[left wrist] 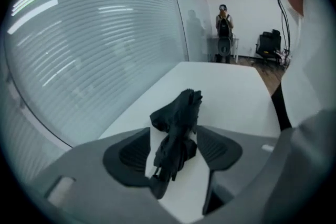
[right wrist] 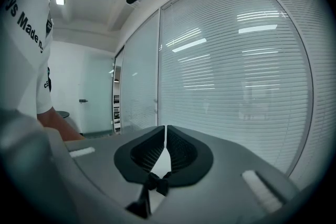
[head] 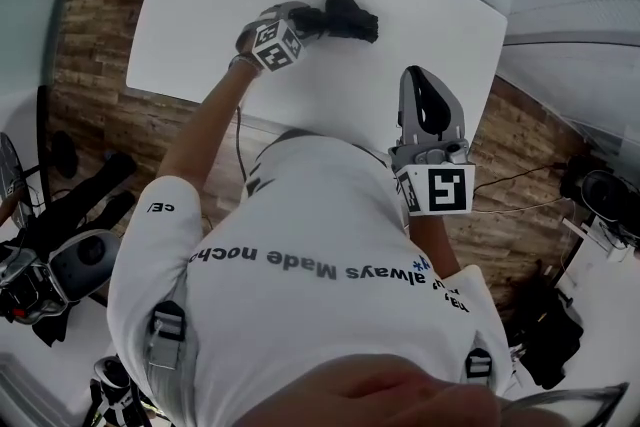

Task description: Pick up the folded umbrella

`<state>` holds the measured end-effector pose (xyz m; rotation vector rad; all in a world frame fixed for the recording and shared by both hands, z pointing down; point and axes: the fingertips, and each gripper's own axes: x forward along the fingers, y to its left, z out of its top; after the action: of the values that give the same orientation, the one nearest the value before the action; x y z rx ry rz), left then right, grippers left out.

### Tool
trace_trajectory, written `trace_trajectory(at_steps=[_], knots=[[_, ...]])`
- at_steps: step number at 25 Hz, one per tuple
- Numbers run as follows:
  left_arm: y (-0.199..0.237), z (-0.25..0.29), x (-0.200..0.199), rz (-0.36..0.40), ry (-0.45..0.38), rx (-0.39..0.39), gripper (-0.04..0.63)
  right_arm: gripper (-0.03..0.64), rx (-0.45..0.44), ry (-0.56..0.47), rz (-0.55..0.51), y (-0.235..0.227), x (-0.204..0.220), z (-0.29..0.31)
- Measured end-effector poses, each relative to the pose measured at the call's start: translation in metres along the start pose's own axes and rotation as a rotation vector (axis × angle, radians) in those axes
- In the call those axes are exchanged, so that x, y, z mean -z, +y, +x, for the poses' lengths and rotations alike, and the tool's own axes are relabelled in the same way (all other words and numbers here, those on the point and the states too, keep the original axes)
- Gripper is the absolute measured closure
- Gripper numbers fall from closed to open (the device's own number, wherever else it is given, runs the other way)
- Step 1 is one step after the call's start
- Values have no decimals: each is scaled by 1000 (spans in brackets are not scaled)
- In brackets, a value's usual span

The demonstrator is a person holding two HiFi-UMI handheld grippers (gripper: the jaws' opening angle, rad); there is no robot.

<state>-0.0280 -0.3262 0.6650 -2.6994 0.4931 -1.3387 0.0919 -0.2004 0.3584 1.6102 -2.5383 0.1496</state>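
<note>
Head view, looking steeply down over the wearer's white shirt [head: 330,235], showed a white table [head: 430,55] with the folded umbrella [head: 350,15], a small black crumpled-looking bundle, lying on its far middle part. The left gripper [head: 305,20] was stretched out over the table on an extended arm, its tips at the near end of the umbrella. In the left gripper view the two dark pads [left wrist: 128,157] stood well apart with the umbrella lying lengthwise between them on the tabletop; a strip of white table showed between the left pad and the fabric, while the right pad looked close to it, though contact could not be confirmed. Nothing was clamped. The right gripper [head: 424,85] was held back near the table's front edge, close to the wearer's body and well apart from the umbrella. Its own view showed its jaws pressed together at the tips with nothing between them, pointing toward a glass wall with blinds [right wrist: 241,60]. Judged from this, the approach and lining-up were done, with the umbrella framed by the open left jaws. Closing those jaws on the bundle and lifting it off the table were yet to be done, since the umbrella rested flat on the surface.
</note>
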Motion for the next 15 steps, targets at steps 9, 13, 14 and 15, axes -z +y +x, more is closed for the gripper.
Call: trace_trajectory(at_steps=[9,13,14,15], knots=[[-1,74,56,62,232,175,256,604,28,24,0,-4,6,-1],[-5,93,72,97,302,236,247,604,34,40,-2,-3,10,1],[-6,96,76,99,316,242,242,604,37,44,0,-4,11,1],[-6,100,79,97,326,245,241,604,40,48,3,-4,13,1]])
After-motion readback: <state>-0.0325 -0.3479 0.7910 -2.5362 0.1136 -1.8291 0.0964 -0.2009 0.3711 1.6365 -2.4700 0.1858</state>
